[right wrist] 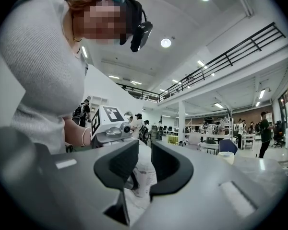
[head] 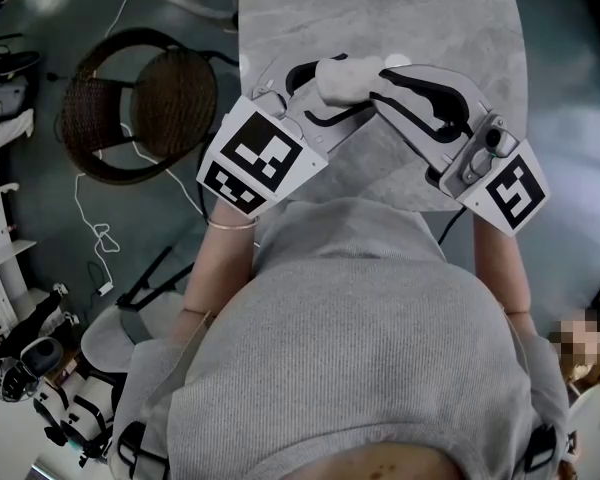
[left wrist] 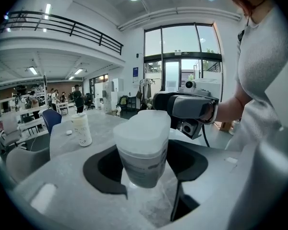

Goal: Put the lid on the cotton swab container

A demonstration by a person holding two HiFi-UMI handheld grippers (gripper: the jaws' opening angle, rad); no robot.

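The cotton swab container (left wrist: 143, 159) is a white tub with a printed label. A frosted translucent lid (left wrist: 145, 127) sits on its top. My left gripper (left wrist: 144, 169) is shut on the tub's body and holds it up over the table. In the head view both grippers meet over the white container (head: 342, 76), left gripper (head: 325, 88) from the left and right gripper (head: 380, 93) from the right. In the right gripper view the printed white side of the container (right wrist: 145, 174) fills the narrow gap of my right gripper (right wrist: 144, 169), whose pads press on it.
A grey marble table (head: 400, 18) lies ahead and a round wicker chair (head: 140, 103) stands left of it. On the table stand a white printed bottle (left wrist: 81, 128), a small white piece (left wrist: 68, 132) and a pale cup (right wrist: 225, 157). People and desks fill the hall behind.
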